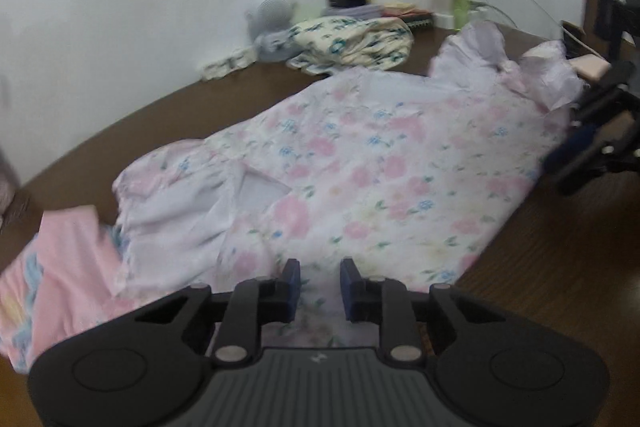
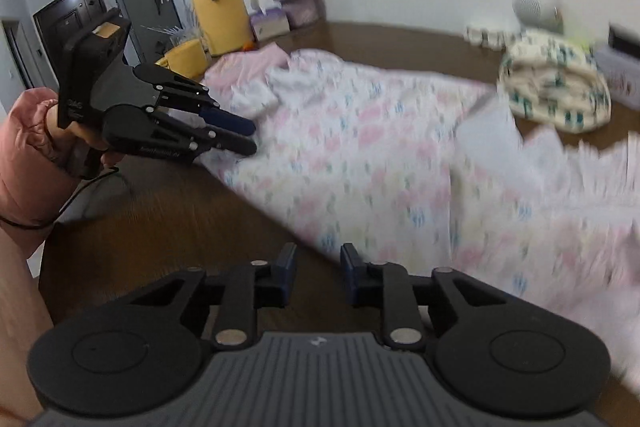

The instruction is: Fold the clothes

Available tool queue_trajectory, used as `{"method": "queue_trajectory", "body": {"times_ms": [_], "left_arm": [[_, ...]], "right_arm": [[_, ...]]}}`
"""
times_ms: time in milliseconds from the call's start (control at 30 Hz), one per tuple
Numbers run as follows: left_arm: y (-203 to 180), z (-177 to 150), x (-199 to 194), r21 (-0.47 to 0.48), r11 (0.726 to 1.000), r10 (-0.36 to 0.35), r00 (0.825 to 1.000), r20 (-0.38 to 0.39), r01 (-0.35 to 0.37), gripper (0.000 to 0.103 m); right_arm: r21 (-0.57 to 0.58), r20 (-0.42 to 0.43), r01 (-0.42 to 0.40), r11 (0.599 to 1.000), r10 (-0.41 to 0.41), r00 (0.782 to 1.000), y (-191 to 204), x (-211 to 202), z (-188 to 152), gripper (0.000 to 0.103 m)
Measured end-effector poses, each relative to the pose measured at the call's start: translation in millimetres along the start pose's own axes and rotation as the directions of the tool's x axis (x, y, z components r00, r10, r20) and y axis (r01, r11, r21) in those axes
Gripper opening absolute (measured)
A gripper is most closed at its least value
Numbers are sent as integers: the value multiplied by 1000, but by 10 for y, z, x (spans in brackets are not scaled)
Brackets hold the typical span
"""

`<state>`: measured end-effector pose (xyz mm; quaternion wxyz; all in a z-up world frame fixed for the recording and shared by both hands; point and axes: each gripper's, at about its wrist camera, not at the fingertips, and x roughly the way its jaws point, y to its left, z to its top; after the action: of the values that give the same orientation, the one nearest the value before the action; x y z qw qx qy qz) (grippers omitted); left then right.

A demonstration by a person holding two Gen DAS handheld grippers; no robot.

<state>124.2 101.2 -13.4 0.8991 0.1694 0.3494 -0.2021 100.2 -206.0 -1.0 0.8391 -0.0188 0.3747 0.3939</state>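
Both grippers stand with jaws narrowly parted and hold nothing: the left gripper point(image 1: 320, 281) hovers over the near edge of the floral garment point(image 1: 360, 163), the right gripper point(image 2: 318, 263) just off its hem. Spread across the desk point(image 2: 168, 211), the garment looks thin, light and limp, so corners or hems seem the best hold.
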Motion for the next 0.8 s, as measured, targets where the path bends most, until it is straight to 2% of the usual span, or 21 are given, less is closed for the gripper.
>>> {"method": "queue_trajectory", "body": {"times_ms": [67, 133, 300, 400, 533, 567, 667, 800], "left_arm": [[55, -42, 1, -27, 1000, 16, 1000, 7, -16, 21], [91, -49, -2, -46, 999, 19, 1000, 9, -19, 21], [39, -57, -28, -44, 999, 32, 999, 10, -31, 21], [41, -66, -41, -55, 998, 34, 999, 6, -34, 21], [49, -82, -63, -66, 997, 40, 999, 3, -40, 21], [50, -89, -69, -67, 997, 42, 999, 4, -42, 21], [-2, -72, -124, -57, 998, 38, 999, 22, -37, 21], [-75, -48, -201, -44, 999, 32, 998, 47, -30, 22]], "right_arm": [[32, 30, 19, 999, -20, 999, -130, -146, -96, 23], [46, 66, 72, 996, -75, 995, -286, -327, -162, 23], [128, 120, 203, 971, -219, 968, -710, -530, -240, 22], [170, 133, 224, 960, -247, 960, -941, -478, -217, 22], [271, 107, 255, 928, -292, 950, -1158, -411, -208, 20], [278, 107, 262, 924, -301, 948, -1191, -418, -226, 15], [267, 111, 292, 918, -331, 937, -1233, -456, -257, 12], [316, 86, 293, 902, -334, 938, -1240, -532, -279, 14]]}}
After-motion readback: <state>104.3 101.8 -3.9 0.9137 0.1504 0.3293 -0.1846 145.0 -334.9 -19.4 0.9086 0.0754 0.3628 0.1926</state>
